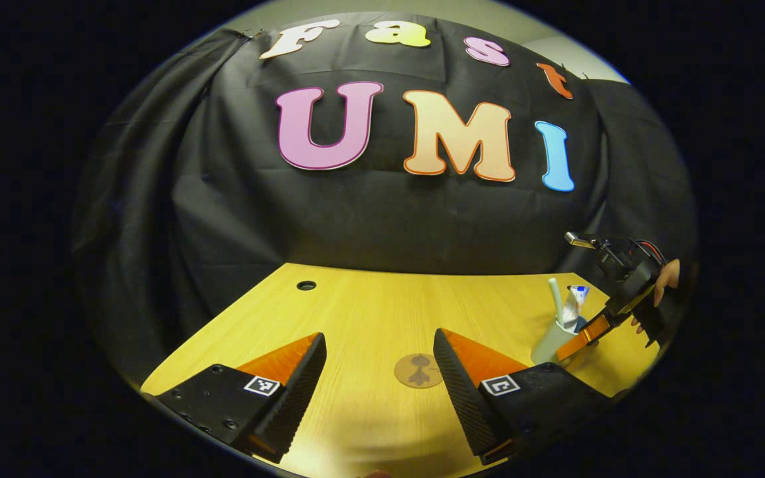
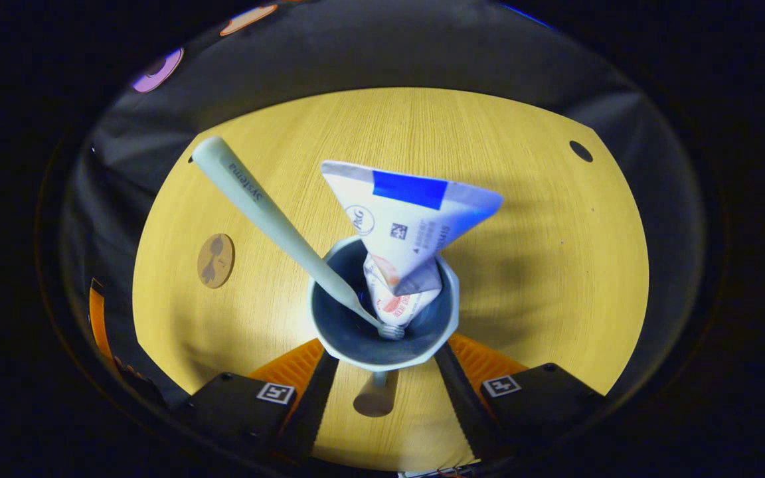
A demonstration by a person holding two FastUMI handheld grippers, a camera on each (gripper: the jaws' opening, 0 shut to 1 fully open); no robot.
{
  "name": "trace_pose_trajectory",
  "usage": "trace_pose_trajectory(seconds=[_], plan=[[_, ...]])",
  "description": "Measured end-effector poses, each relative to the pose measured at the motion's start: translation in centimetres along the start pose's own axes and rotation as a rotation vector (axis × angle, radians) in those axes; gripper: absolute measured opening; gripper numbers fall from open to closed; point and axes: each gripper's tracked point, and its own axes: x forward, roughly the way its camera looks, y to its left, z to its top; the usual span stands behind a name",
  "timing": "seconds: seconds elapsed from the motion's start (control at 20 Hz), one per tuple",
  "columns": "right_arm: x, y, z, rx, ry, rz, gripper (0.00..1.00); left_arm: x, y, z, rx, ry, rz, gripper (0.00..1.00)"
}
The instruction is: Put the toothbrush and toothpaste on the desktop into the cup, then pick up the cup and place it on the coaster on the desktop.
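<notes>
A pale cup [image 2: 382, 332] stands between the fingers of my right gripper [image 2: 386, 352], which press on its two sides. In it a pale green toothbrush [image 2: 256, 199] leans to the left, and a white and blue toothpaste tube [image 2: 409, 226] stands upright. The round brown coaster [image 2: 215, 260] lies on the desk to the cup's left. In the left gripper view, the coaster [image 1: 418, 370] sits just beyond my open left gripper [image 1: 378, 337], which holds nothing. Far right there, the cup [image 1: 550, 342] with toothbrush [image 1: 556, 300] and toothpaste [image 1: 575, 302] is held by the right gripper [image 1: 585, 338].
The yellow wooden desk [image 1: 369, 312] has a small cable hole [image 1: 306, 285] at its back left. Black cloth walls close off the desk's far side. A hand [image 1: 667, 275] holds the right gripper near the desk's right edge.
</notes>
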Motion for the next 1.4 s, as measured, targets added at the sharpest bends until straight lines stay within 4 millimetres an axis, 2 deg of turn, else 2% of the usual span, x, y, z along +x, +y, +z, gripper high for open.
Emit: trace_pose_trajectory(seconds=[0.1,0.25,0.3,0.35,0.45,0.5,0.55,0.6,0.65,0.75,0.8,0.85,0.9,0.95,1.0,1.05,1.15,1.35,1.4], plan=[[0.3,-0.2,-0.2,-0.011,0.016,-0.005,0.79,0.0,0.7,0.0,0.003,0.0,0.01,0.94],[0.6,-0.3,-1.0,-0.027,0.054,-0.005,0.69,0.1,1.3,-0.2,0.002,0.005,0.016,0.93],[0.5,-0.4,-1.3,-0.035,0.065,-0.005,0.61,0.2,1.4,-0.2,0.0,0.004,0.015,0.93],[0.9,-0.4,-1.6,-0.036,0.079,-0.009,0.48,0.2,1.5,-0.2,0.0,0.004,0.015,0.93],[1.2,-0.4,-1.6,-0.061,0.078,-0.017,0.32,0.3,1.6,-0.3,-0.001,0.008,0.014,0.93],[1.0,-0.3,-1.8,-0.07,0.079,-0.018,0.32,0.5,1.6,-0.4,-0.003,0.009,0.012,0.93],[1.1,-0.4,-1.7,-0.08,0.076,-0.021,0.27,0.5,1.7,-0.5,-0.005,0.011,0.011,0.93],[1.2,-0.3,-1.7,-0.08,0.077,-0.019,0.3,0.5,1.9,-0.5,-0.007,0.013,0.013,0.93],[1.2,-0.3,-1.7,-0.084,0.072,-0.019,0.24,0.8,2.1,-0.6,-0.008,0.014,0.015,0.93],[1.3,-0.2,-1.5,-0.087,0.061,-0.018,0.28,0.8,2.6,-0.6,-0.007,0.014,0.018,0.93],[1.3,0.0,-1.5,-0.088,0.053,-0.012,0.25,0.7,2.9,-0.6,-0.005,0.014,0.019,0.93],[1.2,0.4,-1.3,-0.083,0.045,-0.005,0.28,0.9,3.1,-0.6,-0.003,0.014,0.019,0.94],[1.1,0.9,-1.3,-0.078,0.038,0.004,0.25,1.0,3.3,-0.7,-0.001,0.015,0.021,0.93],[1.1,1.6,-1.3,-0.082,0.034,0.01,0.28,1.0,3.7,-0.6,-0.001,0.015,0.024,0.93],[0.8,2.4,-1.2,-0.088,0.025,0.017,0.24,1.1,4.0,-0.6,-0.003,0.013,0.027,0.93],[0.4,3.2,-1.1,-0.095,0.02,0.026,0.28,1.1,4.3,-0.7,-0.007,0.013,0.028,0.93],[-0.8,5.3,-0.5,-0.098,0.007,0.055,0.28,1.2,4.6,-0.8,-0.01,0.016,0.022,0.93],[-1.5,9.8,0.2,-0.13,-0.008,0.096,0.28,1.1,6.2,-0.8,-0.019,0.011,0.025,0.93],[-1.6,11.0,0.3,-0.138,-0.009,0.103,0.24,1.1,6.6,-0.8,-0.024,0.01,0.025,0.93]])
